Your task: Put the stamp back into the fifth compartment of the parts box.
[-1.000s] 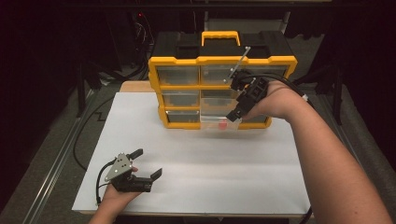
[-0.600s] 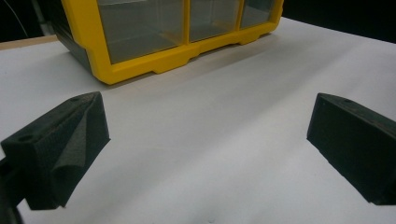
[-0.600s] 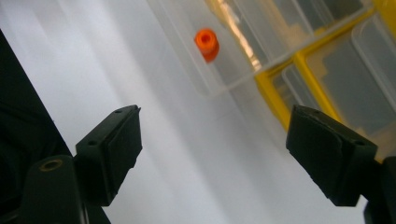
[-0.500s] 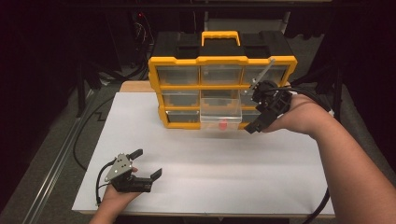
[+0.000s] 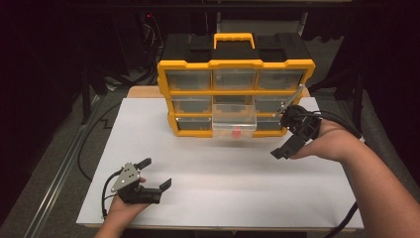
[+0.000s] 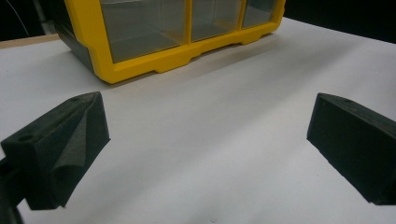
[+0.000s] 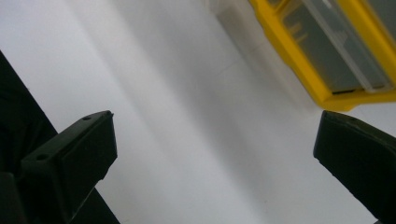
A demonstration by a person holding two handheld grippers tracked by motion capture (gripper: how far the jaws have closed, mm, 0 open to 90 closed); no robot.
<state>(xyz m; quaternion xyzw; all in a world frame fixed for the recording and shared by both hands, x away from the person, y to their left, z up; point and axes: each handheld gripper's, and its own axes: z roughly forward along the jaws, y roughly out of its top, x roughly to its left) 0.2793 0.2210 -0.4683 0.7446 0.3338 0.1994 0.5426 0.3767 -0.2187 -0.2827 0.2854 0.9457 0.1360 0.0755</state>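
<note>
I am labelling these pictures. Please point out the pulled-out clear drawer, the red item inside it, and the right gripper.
pulled-out clear drawer (image 5: 233,115): high view, on its clear front wall.
red item (image 5: 236,132): high view, on its middle.
right gripper (image 5: 286,133): high view, midway between its open fingers.

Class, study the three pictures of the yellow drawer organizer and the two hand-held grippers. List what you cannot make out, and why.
- Small red item in the pulled-out clear drawer, high view: too small to identify.
- Contents of the other drawers, high view: frosted fronts and distance hide them.
- Organizer top, left gripper view: cut off by the upper edge.
- Right hand-held gripper, high view: one jaw hidden behind its body and the hand.
- Organizer corner, right gripper view: blurred.
</note>
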